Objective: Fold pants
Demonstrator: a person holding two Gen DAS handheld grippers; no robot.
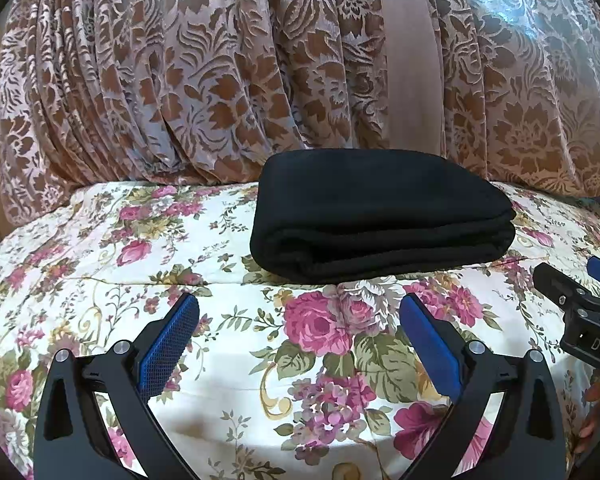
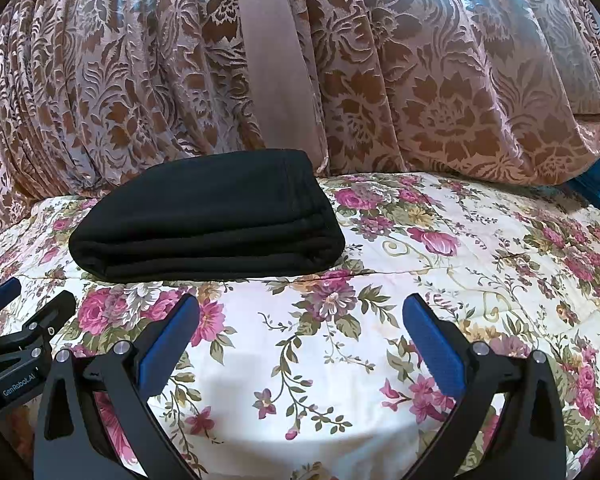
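My left hand-held gripper [image 1: 299, 312] has its blue-padded jaws spread wide apart with nothing between them, hovering low over the bed [image 1: 228, 396]. My right hand-held gripper [image 2: 301, 312] is likewise spread and empty, just beside the left; each shows at the edge of the other's view. Both point forward and slightly down along the floral bedspread, level with each other, neither touching cloth.

Ahead of both, on the bedspread and apart from the fingertips, lie the black pants [image 1: 380, 216], already a compact stack of several layers. From the left hand-held gripper they sit ahead and a little to the right; from the right one, ahead and to the left. The rounded folded edge faces me; the layered edges show on the side toward the right hand-held gripper. Beyond the pants hangs a patterned curtain [image 2: 440, 92].

I judge the fabric soft, thick, light and limp: it will sag and the layers will slide if lifted by one corner. Should any adjustment be needed, I would pinch through all layers at the near fold, one hand-held gripper at each end. The fold itself looks essentially complete.
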